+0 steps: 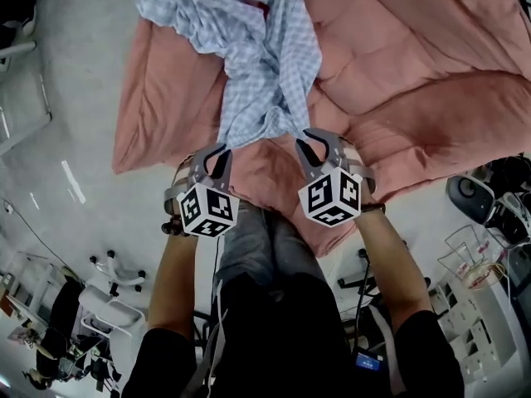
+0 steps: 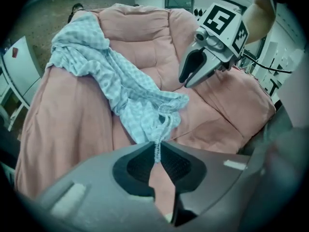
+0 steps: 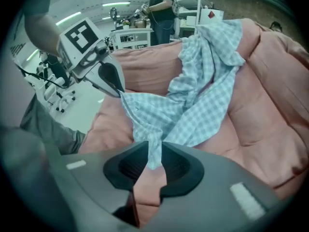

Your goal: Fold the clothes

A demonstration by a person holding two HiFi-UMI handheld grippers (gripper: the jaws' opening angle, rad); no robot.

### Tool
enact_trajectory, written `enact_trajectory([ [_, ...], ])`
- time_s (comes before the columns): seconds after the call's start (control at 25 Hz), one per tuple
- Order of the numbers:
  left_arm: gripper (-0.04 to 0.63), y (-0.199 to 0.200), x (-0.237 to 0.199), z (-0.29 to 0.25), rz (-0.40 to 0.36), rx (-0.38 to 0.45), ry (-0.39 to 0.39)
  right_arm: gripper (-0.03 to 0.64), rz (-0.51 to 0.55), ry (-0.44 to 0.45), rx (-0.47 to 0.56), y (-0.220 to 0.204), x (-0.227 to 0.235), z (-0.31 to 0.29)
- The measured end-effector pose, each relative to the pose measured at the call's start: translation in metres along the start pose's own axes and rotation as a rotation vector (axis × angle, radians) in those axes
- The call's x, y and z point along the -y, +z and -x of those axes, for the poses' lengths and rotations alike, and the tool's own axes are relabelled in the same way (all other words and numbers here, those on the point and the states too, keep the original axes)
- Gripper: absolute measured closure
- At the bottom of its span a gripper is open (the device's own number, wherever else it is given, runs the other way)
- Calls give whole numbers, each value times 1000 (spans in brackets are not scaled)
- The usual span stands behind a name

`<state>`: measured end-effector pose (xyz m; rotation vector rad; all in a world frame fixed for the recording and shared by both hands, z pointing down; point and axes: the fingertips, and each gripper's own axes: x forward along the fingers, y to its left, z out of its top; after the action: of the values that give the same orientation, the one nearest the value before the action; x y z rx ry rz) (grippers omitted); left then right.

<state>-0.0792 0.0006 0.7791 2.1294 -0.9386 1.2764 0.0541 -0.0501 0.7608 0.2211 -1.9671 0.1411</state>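
A light blue checked garment (image 1: pixel 257 52) lies crumpled on a pink quilt (image 1: pixel 398 81), stretched toward me. My left gripper (image 1: pixel 221 151) is shut on the garment's near left edge; in the left gripper view a thin strip of the checked garment (image 2: pixel 140 100) runs between the pads at my left gripper (image 2: pixel 157 151). My right gripper (image 1: pixel 309 142) is shut on the near right edge; in the right gripper view a fold of the checked garment (image 3: pixel 193 100) is pinched at my right gripper (image 3: pixel 153 157). Both hold the cloth lifted off the quilt, side by side.
The pink quilt (image 2: pixel 72 129) covers a bed that fills the upper head view. Grey floor (image 1: pixel 58 123) lies to the left. Office chairs (image 1: pixel 116 284) and wire racks (image 1: pixel 477 259) stand near my feet. A person (image 3: pixel 161 8) stands far off by shelving.
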Motion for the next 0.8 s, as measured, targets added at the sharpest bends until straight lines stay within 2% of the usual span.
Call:
enact_trajectory([
  [0.12, 550, -7, -4, 17, 29, 6, 27, 528, 58, 44, 42, 19, -25, -6],
  [0.2, 549, -8, -8, 17, 43, 10, 33, 528, 81, 52, 27, 20, -31, -25],
  [0.4, 549, -12, -18, 12, 55, 22, 31, 466, 138, -26, -42, 11, -19, -71],
  [0.52, 549, -17, -24, 19, 47, 37, 28, 433, 126, -51, -72, 10, -14, -80],
  [0.64, 549, -22, -34, 22, 41, 37, 20, 434, 122, -39, -113, 8, -10, -93],
  [0.8, 549, -28, -45, 19, 45, 31, 6, 445, 117, -38, -100, 19, -9, -97],
])
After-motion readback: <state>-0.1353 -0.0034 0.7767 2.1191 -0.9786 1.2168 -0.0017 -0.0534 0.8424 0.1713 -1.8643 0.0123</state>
